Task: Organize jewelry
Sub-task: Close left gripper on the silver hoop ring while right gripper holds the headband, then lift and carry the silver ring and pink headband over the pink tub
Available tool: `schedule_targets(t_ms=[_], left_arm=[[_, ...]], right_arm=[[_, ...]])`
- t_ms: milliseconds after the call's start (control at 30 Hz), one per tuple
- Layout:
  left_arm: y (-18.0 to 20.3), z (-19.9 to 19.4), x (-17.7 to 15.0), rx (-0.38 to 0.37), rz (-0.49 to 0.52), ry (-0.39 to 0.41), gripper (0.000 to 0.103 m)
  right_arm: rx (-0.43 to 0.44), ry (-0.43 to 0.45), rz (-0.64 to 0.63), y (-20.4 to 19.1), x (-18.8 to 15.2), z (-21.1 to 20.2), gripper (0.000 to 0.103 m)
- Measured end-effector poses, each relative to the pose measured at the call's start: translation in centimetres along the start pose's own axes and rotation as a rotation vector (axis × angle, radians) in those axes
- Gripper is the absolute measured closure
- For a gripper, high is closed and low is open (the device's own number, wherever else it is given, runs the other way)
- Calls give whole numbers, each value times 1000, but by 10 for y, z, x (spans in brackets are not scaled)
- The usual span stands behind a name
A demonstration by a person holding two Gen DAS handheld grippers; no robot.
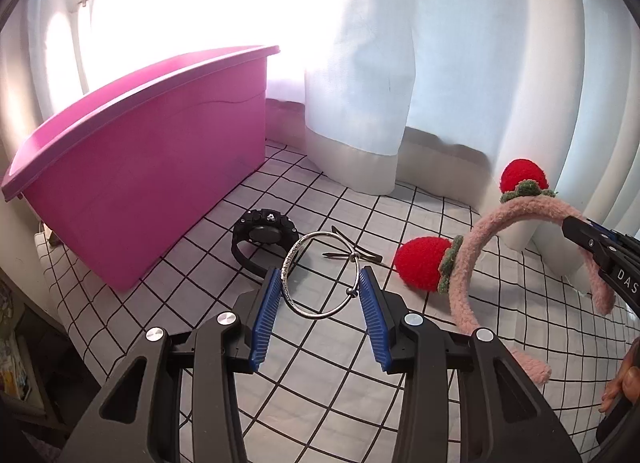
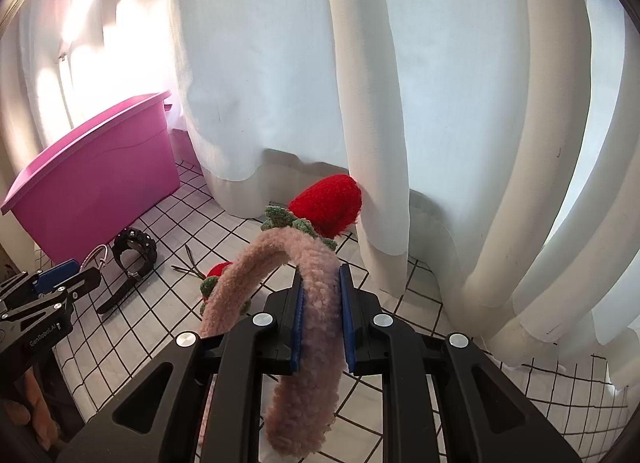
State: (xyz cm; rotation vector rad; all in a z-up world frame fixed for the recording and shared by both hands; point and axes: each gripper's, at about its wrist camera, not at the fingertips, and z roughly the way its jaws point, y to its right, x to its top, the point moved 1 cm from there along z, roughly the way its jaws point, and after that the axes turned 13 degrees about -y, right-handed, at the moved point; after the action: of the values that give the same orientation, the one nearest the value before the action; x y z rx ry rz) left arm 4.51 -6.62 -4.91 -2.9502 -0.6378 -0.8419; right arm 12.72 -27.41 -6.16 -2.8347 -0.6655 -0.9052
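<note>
My left gripper (image 1: 320,283) is shut on a silver bangle (image 1: 294,253), held upright between the blue pads (image 1: 267,303) above the checked cloth. My right gripper (image 2: 322,283) is shut on a fluffy pink headband (image 2: 316,303) with red strawberries (image 2: 328,203), lifted off the cloth. The headband (image 1: 516,219) and the right gripper (image 1: 592,243) also show in the left wrist view at the right. A black watch (image 1: 262,233) lies on the cloth beside the pink bin (image 1: 152,167). A thin dark hair clip (image 1: 340,251) lies behind the bangle.
The pink bin (image 2: 96,179) stands at the back left, open at the top. White curtains (image 2: 400,103) hang along the back and right, touching the cloth (image 1: 312,375). The left gripper (image 2: 60,283), watch (image 2: 134,251) and clip (image 2: 190,263) show left in the right wrist view.
</note>
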Motion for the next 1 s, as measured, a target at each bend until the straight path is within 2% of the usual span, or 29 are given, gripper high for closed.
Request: schedule_targets(t_ms=[167,567,800,1000], left_arm=[[-7,-29,3,13,-30,30,64],[-39,-114,25,66,-109,151,64],[-86,-140,46,104,-144,212,64],[-142,-140,74,109,-147,224,64]], right_arm=[[14,41,-26,-2,12,-29,87],[118,179,-111,-30,60,-101,87],[187,247,-138,-72,103,-119,87],[220,294,-138,-121,144,-123,87]])
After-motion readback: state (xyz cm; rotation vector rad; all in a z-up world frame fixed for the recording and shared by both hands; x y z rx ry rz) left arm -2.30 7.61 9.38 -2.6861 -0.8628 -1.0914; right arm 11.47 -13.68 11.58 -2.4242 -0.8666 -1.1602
